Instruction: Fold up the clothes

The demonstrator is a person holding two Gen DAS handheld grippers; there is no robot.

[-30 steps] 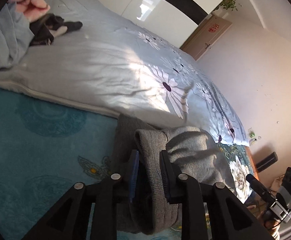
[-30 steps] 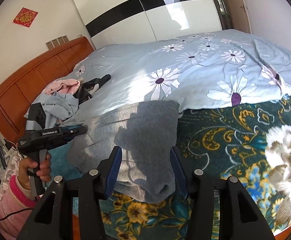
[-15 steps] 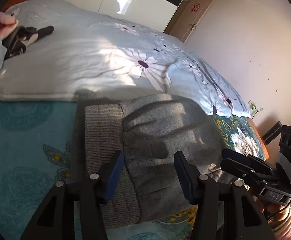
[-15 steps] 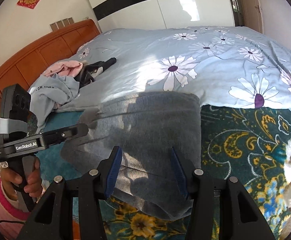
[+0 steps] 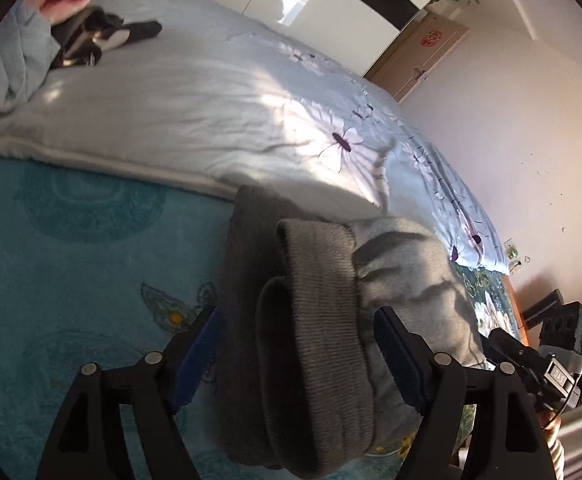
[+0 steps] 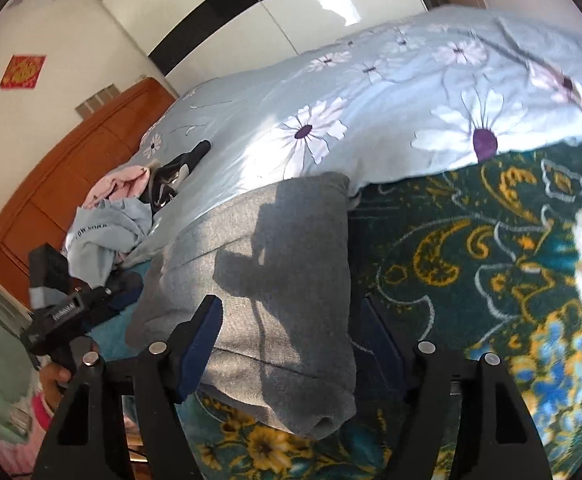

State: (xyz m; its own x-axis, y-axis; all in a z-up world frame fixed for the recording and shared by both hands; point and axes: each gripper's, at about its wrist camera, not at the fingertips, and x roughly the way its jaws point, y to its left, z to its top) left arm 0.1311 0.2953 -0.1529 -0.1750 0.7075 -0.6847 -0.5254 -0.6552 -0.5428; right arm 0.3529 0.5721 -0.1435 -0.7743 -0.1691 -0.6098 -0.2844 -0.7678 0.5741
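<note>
A grey garment [image 5: 403, 272] lies folded on the bed, its ribbed band [image 5: 315, 320] doubled over on top. My left gripper [image 5: 297, 344] straddles that band; its jaws are opening and the blue pads stand off the cloth. From the other side, the same grey garment [image 6: 275, 272] lies between the fingers of my right gripper [image 6: 291, 340], whose jaws are also opening without pressing on it. A hand holds each gripper: the right gripper [image 5: 503, 344] shows at the far right, the left gripper [image 6: 103, 296] at the lower left.
A loose pile of clothes [image 6: 107, 224], pink, pale blue and black, lies by the wooden headboard [image 6: 63, 176]. A daisy-print duvet [image 5: 219, 108] covers the bed behind the garment. A teal blanket [image 5: 71, 264] and a dark floral blanket [image 6: 471, 248] lie under it.
The left gripper was shut on the ribbed fold and has let it go; its jaws spread wide. The right jaws have widened too. Both grippers have sunk toward the garment.
</note>
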